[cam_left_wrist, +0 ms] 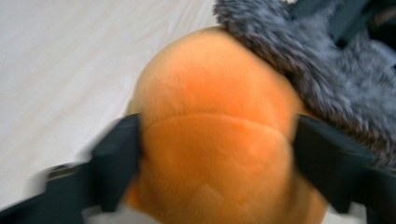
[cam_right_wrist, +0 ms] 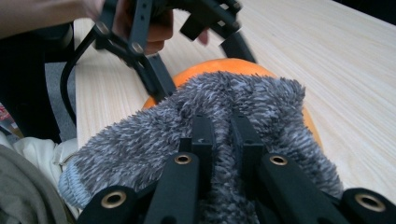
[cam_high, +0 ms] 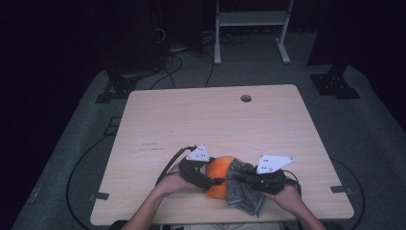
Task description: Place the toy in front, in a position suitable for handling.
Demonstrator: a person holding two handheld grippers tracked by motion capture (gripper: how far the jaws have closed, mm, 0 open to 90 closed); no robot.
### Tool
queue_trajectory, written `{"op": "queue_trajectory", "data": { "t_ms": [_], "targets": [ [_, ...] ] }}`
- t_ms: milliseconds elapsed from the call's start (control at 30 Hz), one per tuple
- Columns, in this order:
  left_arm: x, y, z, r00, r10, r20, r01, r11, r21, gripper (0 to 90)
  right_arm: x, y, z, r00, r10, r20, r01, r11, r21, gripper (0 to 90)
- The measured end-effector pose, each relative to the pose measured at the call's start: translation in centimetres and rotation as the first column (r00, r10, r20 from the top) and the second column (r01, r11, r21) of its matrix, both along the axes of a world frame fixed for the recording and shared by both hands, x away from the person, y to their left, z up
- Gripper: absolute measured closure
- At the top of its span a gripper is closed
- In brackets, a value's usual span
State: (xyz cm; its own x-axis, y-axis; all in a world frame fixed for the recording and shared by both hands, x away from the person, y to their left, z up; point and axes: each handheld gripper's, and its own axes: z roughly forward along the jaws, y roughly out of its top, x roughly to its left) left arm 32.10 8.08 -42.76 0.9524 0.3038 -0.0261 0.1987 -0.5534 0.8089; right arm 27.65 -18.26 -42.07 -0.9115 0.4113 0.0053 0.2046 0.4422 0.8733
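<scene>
An orange plush ball (cam_high: 219, 168) lies near the table's front edge, with a grey fuzzy sock (cam_high: 243, 189) draped over its right side. My left gripper (cam_high: 215, 181) comes in from the left and is shut on the ball (cam_left_wrist: 215, 154), one jaw pressed into each side. From the right, my right gripper (cam_high: 242, 178) pinches the sock (cam_right_wrist: 140, 140), its jaws close together in the pile (cam_right_wrist: 222, 133). The sock (cam_left_wrist: 327, 79) covers the ball's far side. In the right gripper view the left gripper (cam_right_wrist: 201, 63) straddles the ball (cam_right_wrist: 219, 66).
The wooden table (cam_high: 206, 124) has a round cable hole (cam_high: 245, 98) near its far edge. Cables (cam_high: 170, 67) and a white frame (cam_high: 251, 19) lie on the floor beyond. The person's clothing (cam_right_wrist: 23, 186) sits close at the table's near edge.
</scene>
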Motion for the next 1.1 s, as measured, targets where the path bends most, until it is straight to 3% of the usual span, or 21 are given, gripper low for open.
{"op": "queue_trajectory", "data": {
  "t_ms": [33,100,133,167,200,300,367,400,433,467,500,533,600,700,800,833,900,1033,1100],
  "targets": [
    [-0.2,0.0,0.2,0.9998,0.005,0.02,-0.005,0.9999,-0.013,34.8,0.1,-0.2,0.2,1.0,-0.005,-0.004,0.005,0.9998,0.021,81.3],
    [-0.6,0.1,0.9,0.9926,0.017,0.12,-0.011,0.9985,-0.054,41.4,0.1,-0.6,0.9,0.9997,-0.021,0.013,0.021,0.999,0.041,81.4],
    [-0.9,-0.1,1.3,0.9775,0.04,0.207,-0.03,0.998,-0.055,41.6,0.0,-0.7,1.2,0.9993,-0.029,0.025,0.028,0.9983,0.051,81.4],
    [-1.1,-0.2,1.5,0.9667,0.048,0.252,-0.036,0.9981,-0.051,41.3,0.0,-0.9,1.8,0.9981,-0.042,0.046,0.038,0.9965,0.074,81.4],
    [-1.2,-0.5,1.7,0.9486,0.04,0.314,-0.026,0.9985,-0.048,40.8,0.0,-1.0,2.2,0.997,-0.049,0.059,0.044,0.9955,0.084,81.4],
    [-1.4,-0.7,1.5,0.9439,0.01,0.33,0.003,0.9993,-0.038,40.2,0.6,-0.8,2.7,0.9938,-0.076,0.082,0.067,0.9929,0.098,81.4],
    [-1.4,-1.0,1.0,0.9462,-0.022,0.323,0.019,0.9997,0.013,38.6,1.3,-0.2,2.5,0.9922,-0.087,0.089,0.081,0.9939,0.076,81.4],
    [-1.3,-1.0,0.7,0.952,-0.023,0.305,0.02,0.9997,0.011,35.9,1.6,0.2,2.1,0.9931,-0.087,0.079,0.082,0.9951,0.054,81.4],
    [-1.0,-0.7,0.7,0.9676,-0.016,0.252,0.019,0.9998,-0.01,24.0,1.9,0.6,1.3,0.995,-0.081,0.058,0.079,0.9958,0.047,81.6],
    [-0.5,-0.3,0.7,0.9814,0.005,0.192,0.005,0.9989,-0.047,24.0,1.9,0.6,1.3,0.995,-0.081,0.058,0.079,0.9958,0.047,81.6],
    [-0.1,0.1,0.8,0.9905,0.032,0.134,-0.02,0.996,-0.087,16.4,1.7,0.9,0.7,0.9956,-0.08,0.049,0.077,0.9955,0.056,81.7],
    [0.4,0.3,0.7,0.9954,0.046,0.085,-0.037,0.9942,-0.101,16.4,1.7,0.9,0.7,0.9956,-0.08,0.049,0.077,0.9955,0.056,81.7],
    [0.9,0.2,0.3,0.9974,0.065,0.029,-0.063,0.996,-0.063,14.0,1.4,1.3,0.4,0.9956,-0.073,0.059,0.07,0.9962,0.051,81.6],
    [0.5,0.3,0.0,0.997,0.058,0.051,-0.055,0.997,-0.055,23.2,1.5,1.0,0.3,0.9956,-0.077,0.053,0.075,0.9963,0.043,81.8],
    [0.5,0.6,-0.3,0.9975,0.054,0.045,-0.052,0.9974,-0.05,24.8,1.5,-0.1,-0.2,0.9936,-0.102,0.048,0.1,0.9944,0.033,81.8],
    [0.5,0.8,-0.3,0.9977,0.043,0.052,-0.041,0.9981,-0.047,25.7,1.5,-1.2,-0.7,0.992,-0.126,0.016,0.125,0.9914,0.04,81.8],
    [0.4,0.8,-0.4,0.9974,0.039,0.06,-0.036,0.9982,-0.047,26.1,1.5,-1.7,-0.9,0.9907,-0.136,0.009,0.135,0.9901,0.036,81.8],
    [0.2,1.0,-0.4,0.9969,0.025,0.075,-0.023,0.9993,-0.03,28.8,1.5,-3.1,-1.4,0.9835,-0.181,-0.001,0.181,0.9834,-0.011,81.7],
    [0.1,1.0,-0.4,0.9961,0.018,0.086,-0.016,0.9996,-0.024,29.6,1.5,-3.6,-1.3,0.9833,-0.18,-0.023,0.181,0.9833,0.021,81.7]
  ]
}}
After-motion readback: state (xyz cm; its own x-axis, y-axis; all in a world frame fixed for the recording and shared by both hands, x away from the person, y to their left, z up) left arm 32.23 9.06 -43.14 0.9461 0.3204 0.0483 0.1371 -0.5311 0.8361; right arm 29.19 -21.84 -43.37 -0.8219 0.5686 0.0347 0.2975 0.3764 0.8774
